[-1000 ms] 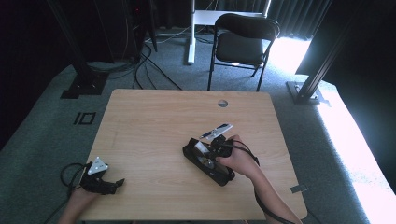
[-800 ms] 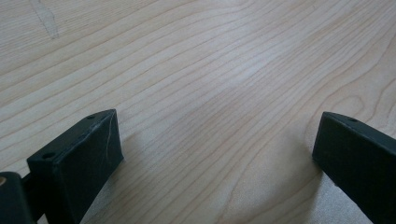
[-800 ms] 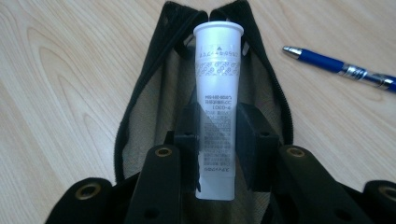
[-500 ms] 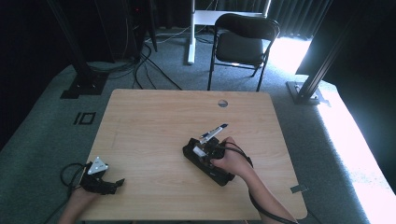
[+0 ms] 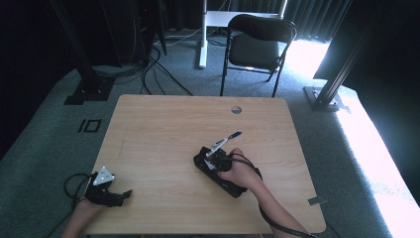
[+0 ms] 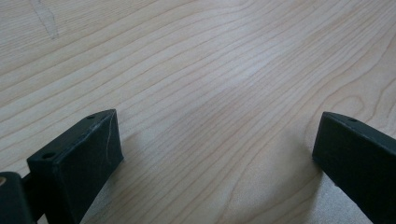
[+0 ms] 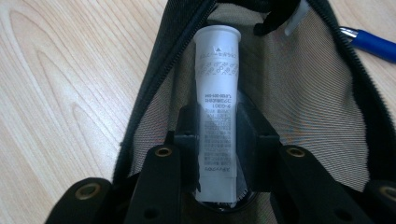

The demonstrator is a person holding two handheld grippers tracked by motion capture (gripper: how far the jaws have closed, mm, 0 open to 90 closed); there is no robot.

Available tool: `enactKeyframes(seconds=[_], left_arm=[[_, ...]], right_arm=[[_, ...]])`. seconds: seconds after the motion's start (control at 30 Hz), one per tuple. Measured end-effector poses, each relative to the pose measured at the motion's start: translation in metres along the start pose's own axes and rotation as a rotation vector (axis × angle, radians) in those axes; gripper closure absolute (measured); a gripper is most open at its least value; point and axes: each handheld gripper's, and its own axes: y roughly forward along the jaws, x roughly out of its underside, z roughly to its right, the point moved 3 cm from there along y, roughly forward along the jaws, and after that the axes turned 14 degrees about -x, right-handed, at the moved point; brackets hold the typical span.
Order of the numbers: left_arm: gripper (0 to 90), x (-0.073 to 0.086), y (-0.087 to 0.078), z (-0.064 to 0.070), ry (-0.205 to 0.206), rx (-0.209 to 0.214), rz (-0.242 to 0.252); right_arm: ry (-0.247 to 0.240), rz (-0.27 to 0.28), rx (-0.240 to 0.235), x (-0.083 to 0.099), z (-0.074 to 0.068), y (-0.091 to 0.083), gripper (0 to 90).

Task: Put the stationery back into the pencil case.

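The jaws of the right gripper (image 7: 217, 149) are closed on a white tube (image 7: 217, 107), one jaw pressing each side of its lower half; its upper part stands out past the jaw tips with the flat end farthest from the camera. Just behind and around the jaws lies the mesh lining of a black zip pouch (image 7: 303, 102), its zipper edges running up on both sides of the tube, so tube and jaw tips sit over or inside the open pouch. I cannot tell whether the tube touches the mesh. Beyond the pouch's far right edge a blue pen (image 7: 369, 44) lies on the wood.

From the high view, the right gripper (image 5: 218, 161) sits on the pouch (image 5: 233, 184) near the table's middle, with the pen (image 5: 225, 141) angling away just past it.

The left gripper (image 6: 215, 154) has its jaws wide apart, nothing between them, bare table (image 6: 210, 70) ahead. In the high view it rests at the near left corner (image 5: 106, 191), well apart from the pouch.

By my reading, the work is packing small items into the pouch. The tube is gripped and at the pouch but not released. What seems left is letting it go, then the pen, then perhaps zipping shut.
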Motion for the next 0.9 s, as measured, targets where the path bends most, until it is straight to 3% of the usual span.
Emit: enactKeyframes(seconds=[0.47,0.6,0.9], left_arm=[[1.6,0.0,0.0,0.0,0.0,0.0,0.0],[1.5,0.0,0.0,0.0,0.0,0.0,0.0],[1.5,0.0,0.0,0.0,-0.001,0.0,0.0]], right_arm=[[0.01,0.002,-0.007,0.001,0.002,-0.001,70.4],[0.012,0.037,-0.016,0.0,0.001,-0.011,69.5],[0.021,0.19,-0.002,-0.005,0.007,-0.055,68.4]])
